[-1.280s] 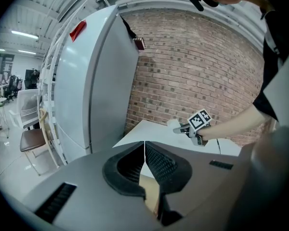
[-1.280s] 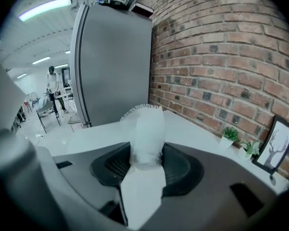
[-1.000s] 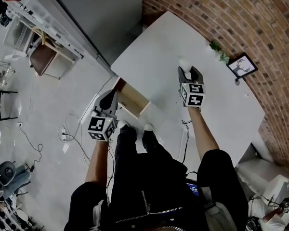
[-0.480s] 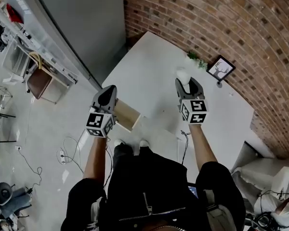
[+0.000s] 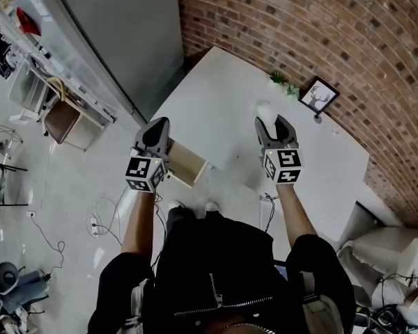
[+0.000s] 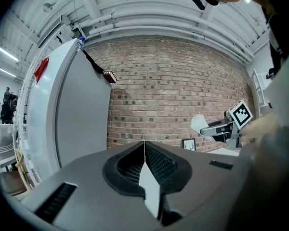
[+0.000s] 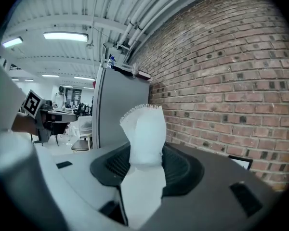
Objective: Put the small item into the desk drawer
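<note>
Over the last second our left gripper (image 5: 155, 128), jaws together and empty, has come up alongside the open drawer (image 5: 189, 163). Our right gripper (image 5: 274, 122) stays clamped on the small white packet (image 5: 266, 109) above the desk (image 5: 216, 96), well apart from the drawer. We judge that the carry across is still to do.

Black zip jacket (image 5: 216, 287); grey left tool (image 5: 155, 125) and right tool (image 5: 272, 122)

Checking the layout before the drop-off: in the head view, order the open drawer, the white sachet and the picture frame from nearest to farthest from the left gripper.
1. The open drawer, just right of the left gripper, at the desk edge.
2. The white sachet, across the desk, clamped in the right gripper.
3. The picture frame, farther right, against the brick wall.
</note>
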Available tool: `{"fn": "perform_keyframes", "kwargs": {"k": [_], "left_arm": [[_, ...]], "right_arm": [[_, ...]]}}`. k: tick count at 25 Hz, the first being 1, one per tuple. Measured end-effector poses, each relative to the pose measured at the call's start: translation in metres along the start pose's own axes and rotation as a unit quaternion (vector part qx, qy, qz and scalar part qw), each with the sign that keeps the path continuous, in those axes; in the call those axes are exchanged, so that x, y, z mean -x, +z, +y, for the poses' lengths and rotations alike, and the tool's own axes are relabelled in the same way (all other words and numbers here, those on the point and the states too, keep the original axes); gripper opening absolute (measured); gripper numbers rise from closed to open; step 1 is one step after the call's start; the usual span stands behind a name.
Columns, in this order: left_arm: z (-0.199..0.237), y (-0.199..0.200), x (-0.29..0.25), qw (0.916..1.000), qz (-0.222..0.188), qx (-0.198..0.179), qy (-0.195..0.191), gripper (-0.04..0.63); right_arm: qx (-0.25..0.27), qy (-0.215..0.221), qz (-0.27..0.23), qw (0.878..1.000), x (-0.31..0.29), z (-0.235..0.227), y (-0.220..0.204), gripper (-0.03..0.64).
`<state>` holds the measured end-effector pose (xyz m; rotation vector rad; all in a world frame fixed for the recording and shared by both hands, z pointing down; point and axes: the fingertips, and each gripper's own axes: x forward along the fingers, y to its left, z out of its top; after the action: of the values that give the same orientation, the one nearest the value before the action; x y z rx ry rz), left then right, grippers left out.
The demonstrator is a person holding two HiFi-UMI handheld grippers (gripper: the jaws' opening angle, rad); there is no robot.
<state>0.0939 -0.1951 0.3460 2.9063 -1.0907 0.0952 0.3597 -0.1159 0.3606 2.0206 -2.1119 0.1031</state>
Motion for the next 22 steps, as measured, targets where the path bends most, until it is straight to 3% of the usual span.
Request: {"fn": "perform_keyframes", "kwargs": {"k": [8, 16, 22], "left_arm": [[0.015, -0.010, 0.022, 0.9995, 0.006, 0.002, 0.032, 0.021], [0.062, -0.018, 0.082, 0.9933, 0.015, 0.010, 0.114, 0.021], [0.100, -0.023, 0.134, 0.9830, 0.016, 0.015, 0.183, 0.021]], "right_arm": [[0.008, 0.042, 0.003, 0.999, -0.019, 0.030, 0.000, 0.184], [0.021, 0.131, -0.002, 0.991, -0.064, 0.101, 0.016, 0.184], [0.036, 0.200, -0.009, 0.979, -0.099, 0.164, 0.031, 0.184]]}}
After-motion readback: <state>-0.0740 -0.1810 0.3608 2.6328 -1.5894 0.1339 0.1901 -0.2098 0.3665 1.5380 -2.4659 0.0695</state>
